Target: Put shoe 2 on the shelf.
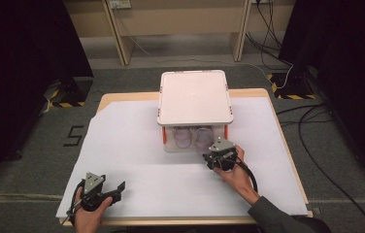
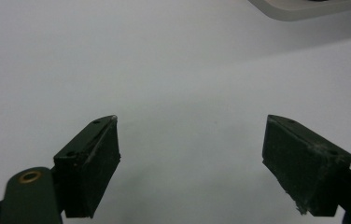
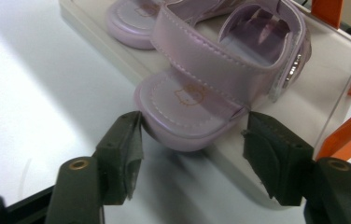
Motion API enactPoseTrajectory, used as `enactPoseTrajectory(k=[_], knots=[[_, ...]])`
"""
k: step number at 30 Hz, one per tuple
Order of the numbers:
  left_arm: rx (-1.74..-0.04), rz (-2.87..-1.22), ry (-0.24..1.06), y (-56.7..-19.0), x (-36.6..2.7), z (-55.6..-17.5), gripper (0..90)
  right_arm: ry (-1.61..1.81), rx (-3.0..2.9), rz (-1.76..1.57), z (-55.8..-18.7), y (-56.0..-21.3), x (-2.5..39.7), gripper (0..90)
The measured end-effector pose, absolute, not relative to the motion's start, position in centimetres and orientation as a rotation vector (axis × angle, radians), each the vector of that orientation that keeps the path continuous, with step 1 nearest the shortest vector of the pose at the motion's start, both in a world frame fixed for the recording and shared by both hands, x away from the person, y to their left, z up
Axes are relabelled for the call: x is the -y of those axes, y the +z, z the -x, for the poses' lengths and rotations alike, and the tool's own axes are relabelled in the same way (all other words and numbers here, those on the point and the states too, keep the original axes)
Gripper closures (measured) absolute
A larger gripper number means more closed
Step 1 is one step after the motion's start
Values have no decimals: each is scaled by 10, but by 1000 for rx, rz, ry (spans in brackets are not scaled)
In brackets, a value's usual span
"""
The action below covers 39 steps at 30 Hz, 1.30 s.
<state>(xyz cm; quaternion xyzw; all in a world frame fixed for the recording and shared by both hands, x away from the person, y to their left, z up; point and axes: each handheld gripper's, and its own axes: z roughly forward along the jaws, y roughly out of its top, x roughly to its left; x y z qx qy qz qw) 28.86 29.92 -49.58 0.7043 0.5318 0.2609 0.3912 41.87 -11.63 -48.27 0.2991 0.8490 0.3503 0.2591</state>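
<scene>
White paper covers a wooden table (image 1: 122, 141) standing on grey carpet, with black curtains at both sides and cables trailing across the floor.

At the right, the right gripper (image 3: 192, 154) has its jaws spread wide around the toe of a small lilac sandal (image 3: 197, 105). One jaw touches or nearly touches the toe's edge; the other stands clear, so nothing is gripped yet. The sandal's toe overhangs the front lip of a clear storage box (image 1: 195, 141) with orange latches and a white lid (image 1: 194, 97). A second sandal (image 3: 134, 21) lies beside it, deeper inside.

At the near left corner, the left gripper (image 2: 190, 158) rests above bare paper, jaws wide apart and empty, well apart from the box.

The step in hand appears to be drawing the sandal out. To do it well, centre the jaws on the toe, close on the sole's edges rather than the soft strap, then pull straight back, keeping clear of the neighbouring sandal.
</scene>
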Motion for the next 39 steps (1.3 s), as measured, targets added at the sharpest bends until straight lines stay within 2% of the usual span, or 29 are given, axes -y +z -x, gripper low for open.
enactPoseTrajectory(k=[1, 2, 3, 4, 21, 25, 32, 39], knots=[[-1351, -1789, 663, -496, -299, -289, 185, 948, -2304, -807, -420, -483, 116, 401], [-1350, -1789, 665, -496, -299, -289, 184, 942, -2301, -807, -423, -482, 116, 445], [-1350, -1792, 665, -496, -299, -289, 185, 975, -2316, -792, -425, -482, 117, 543], [-1350, -1793, 665, -496, -299, -289, 184, 988, -2304, -794, -428, -481, 117, 553], [-1356, -1803, 663, -498, -299, -290, 185, 1000, -2309, -810, -452, -485, 104, 530], [-1352, -1799, 662, -497, -299, -289, 184, 1029, -2320, -869, -449, -484, 107, 398], [-1349, -1798, 662, -497, -299, -289, 185, 1129, -2321, -933, -432, -468, 123, 308], [-1349, -1793, 660, -496, -300, -288, 185, 1216, -2316, -1003, -404, -462, 152, 260]])
